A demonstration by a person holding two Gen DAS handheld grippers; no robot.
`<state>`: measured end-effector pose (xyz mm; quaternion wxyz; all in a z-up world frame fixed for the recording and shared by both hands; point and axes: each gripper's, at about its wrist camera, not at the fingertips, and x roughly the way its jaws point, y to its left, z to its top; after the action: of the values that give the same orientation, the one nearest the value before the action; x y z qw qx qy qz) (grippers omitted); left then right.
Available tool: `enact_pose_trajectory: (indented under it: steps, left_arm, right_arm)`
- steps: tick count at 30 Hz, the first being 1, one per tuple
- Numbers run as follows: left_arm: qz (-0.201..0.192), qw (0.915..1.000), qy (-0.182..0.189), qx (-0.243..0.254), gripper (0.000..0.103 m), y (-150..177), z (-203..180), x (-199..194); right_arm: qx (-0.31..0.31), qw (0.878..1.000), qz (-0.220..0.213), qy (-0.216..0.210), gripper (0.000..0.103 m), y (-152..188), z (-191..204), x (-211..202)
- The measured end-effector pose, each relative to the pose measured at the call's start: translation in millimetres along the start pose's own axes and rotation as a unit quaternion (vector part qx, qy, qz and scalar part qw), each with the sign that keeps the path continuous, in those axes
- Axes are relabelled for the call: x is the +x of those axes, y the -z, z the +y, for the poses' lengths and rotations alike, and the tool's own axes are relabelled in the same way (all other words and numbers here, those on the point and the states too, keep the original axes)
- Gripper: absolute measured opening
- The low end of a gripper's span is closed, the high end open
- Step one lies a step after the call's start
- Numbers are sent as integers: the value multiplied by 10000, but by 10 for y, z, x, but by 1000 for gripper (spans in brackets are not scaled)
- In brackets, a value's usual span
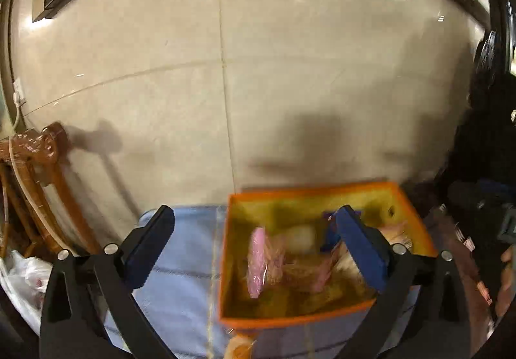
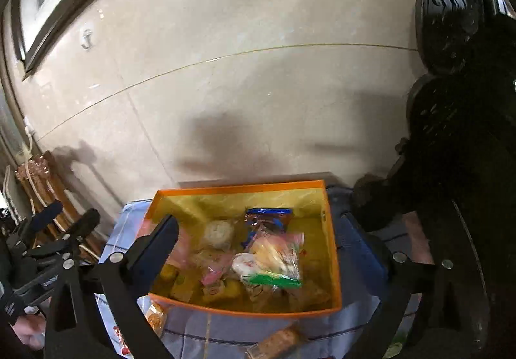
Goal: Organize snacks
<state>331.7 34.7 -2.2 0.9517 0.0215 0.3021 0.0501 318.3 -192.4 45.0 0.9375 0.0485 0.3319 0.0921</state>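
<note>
An orange box [image 1: 322,189] with a yellow inside stands on a pale blue cloth and holds several wrapped snacks. In the left wrist view a pink packet [image 1: 258,257] is blurred above the box floor. My left gripper [image 1: 254,230] is open and empty, its right finger over the box. In the right wrist view the same box [image 2: 238,189] holds a blue packet [image 2: 267,217], a round white snack [image 2: 219,234] and a green-edged clear bag [image 2: 274,262]. My right gripper [image 2: 258,239] is open and empty above the box. My left gripper [image 2: 69,217] shows at the left.
Loose snacks lie on the cloth in front of the box [image 2: 280,339] and at its left corner [image 2: 154,320]. A wooden chair [image 1: 38,172] stands at the left by a marble wall [image 1: 258,68]. A dark carved chair [image 2: 451,101] stands at the right.
</note>
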Motion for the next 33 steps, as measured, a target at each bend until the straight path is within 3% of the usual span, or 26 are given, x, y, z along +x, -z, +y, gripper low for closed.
enact_pose_trajectory:
  steps: [3, 6, 9, 13, 19, 21, 22, 23, 24, 25, 26, 27, 29, 33]
  left_arm:
    - [194, 9994, -181, 210, 99, 209, 76, -23]
    - [255, 9995, -177, 76, 99, 703, 277, -151]
    - [779, 9965, -293, -92, 99, 1261, 442, -45]
    - [1458, 9884, -205, -363, 99, 1724, 509, 263]
    - [1850, 9826, 34, 153, 99, 1962, 288, 595]
    - [2071, 9779, 55, 271, 99, 2064, 219, 707]
    - [2114, 9769, 171, 245, 98, 2120, 214, 734]
    - [2229, 9735, 500, 133, 83, 2198, 216, 765]
    - [2310, 9707, 632, 173, 73, 2248, 196, 772]
    - [2186, 9725, 677, 441, 59, 2257, 138, 717]
    - [2202, 9707, 803, 524, 42, 2246, 110, 675]
    - [2272, 9683, 879, 549, 37, 2231, 92, 645]
    - [2402, 9641, 1007, 521, 36, 2211, 49, 564]
    - [2269, 9668, 1106, 386, 36, 2206, -57, 339]
  right_arm:
    - [-13, 9999, 154, -14, 100, 213, 15, 10]
    - [99, 9991, 401, 78, 99, 614, 38, 59]
    - [310, 9912, 1243, 327, 99, 1177, -29, 355]
    - [791, 9685, 2273, 639, 99, 1831, -126, 807]
    - [743, 9644, 2286, 1103, 99, 1998, -38, 1092]
    - [842, 9659, 2221, 1035, 99, 1995, -15, 1165]
    - [935, 9656, 2216, 987, 95, 2009, -18, 1195]
    - [999, 9674, 2128, 938, 91, 2022, -16, 1201]
    - [878, 9707, 1981, 1042, 51, 2013, 13, 1173]
    - [691, 9719, 1940, 1144, 30, 2000, 52, 1161]
    - [690, 9719, 1987, 1055, 29, 2006, 52, 1154]
    - [791, 9716, 2022, 939, 27, 2016, 33, 1127]
    - [763, 9720, 2061, 826, 24, 2034, 34, 1059]
    - [787, 9755, 1920, 731, 22, 2083, 42, 812]
